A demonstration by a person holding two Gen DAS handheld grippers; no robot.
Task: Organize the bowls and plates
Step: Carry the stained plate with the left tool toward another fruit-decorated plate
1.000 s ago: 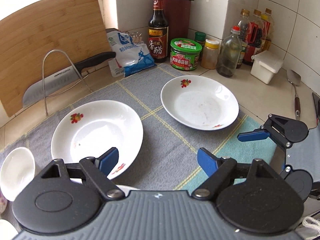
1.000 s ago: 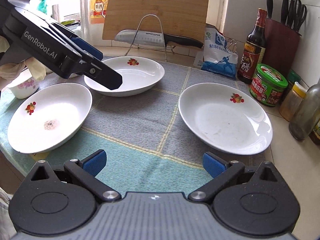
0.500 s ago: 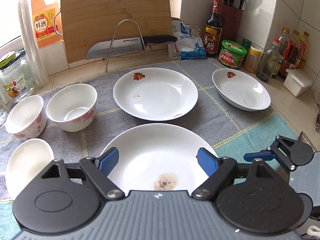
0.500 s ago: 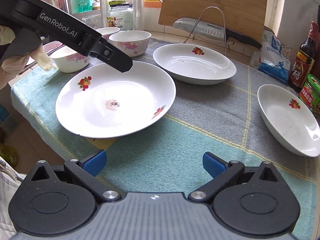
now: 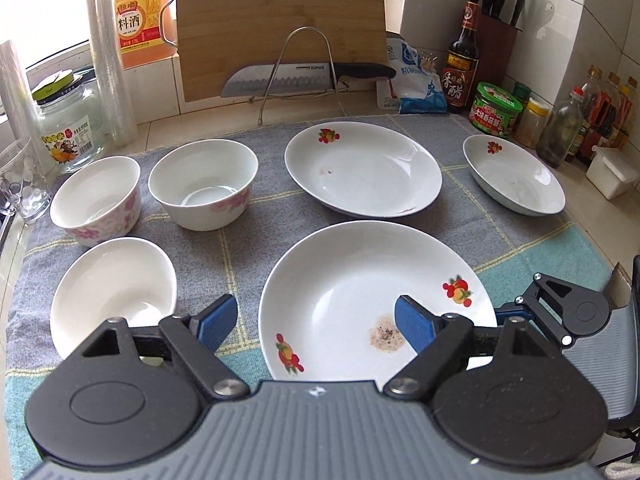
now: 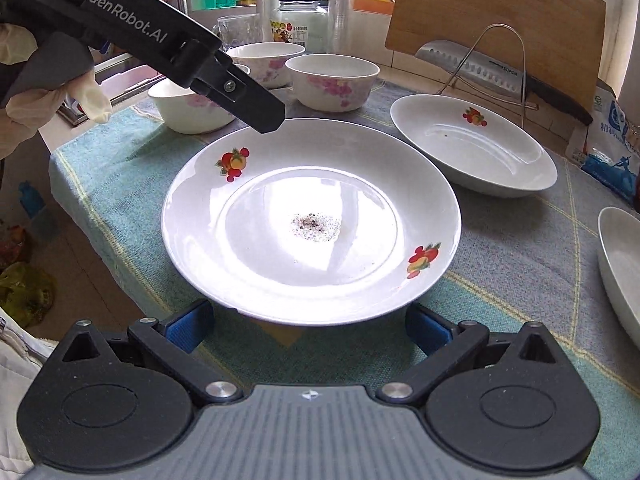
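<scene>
We see a grey and teal checked cloth (image 5: 256,248) spread over the counter, with a wooden cutting board (image 5: 280,20) leaning on the wall behind it. On the cloth nearest us sits the largest plate (image 5: 360,280), white with fruit prints and a speckled residue at its centre; behind it lies a second plate (image 5: 362,174), and a third plate (image 5: 514,174) rests well apart at the right edge, near the jars and bottles. Three bowls stand to the left: a flowered bowl (image 5: 204,184), another flowered bowl (image 5: 96,200) just beside it, and a plain white bowl (image 5: 114,292) in front. Our left gripper (image 5: 316,322) hovers over the near rim of the largest plate, its blue pads wide apart and clasping nothing. Our right gripper (image 6: 310,326) points at the same plate from the other side, jaws likewise spread and empty. A kitchen knife (image 5: 296,76) rests on a wire rack by the board.
</scene>
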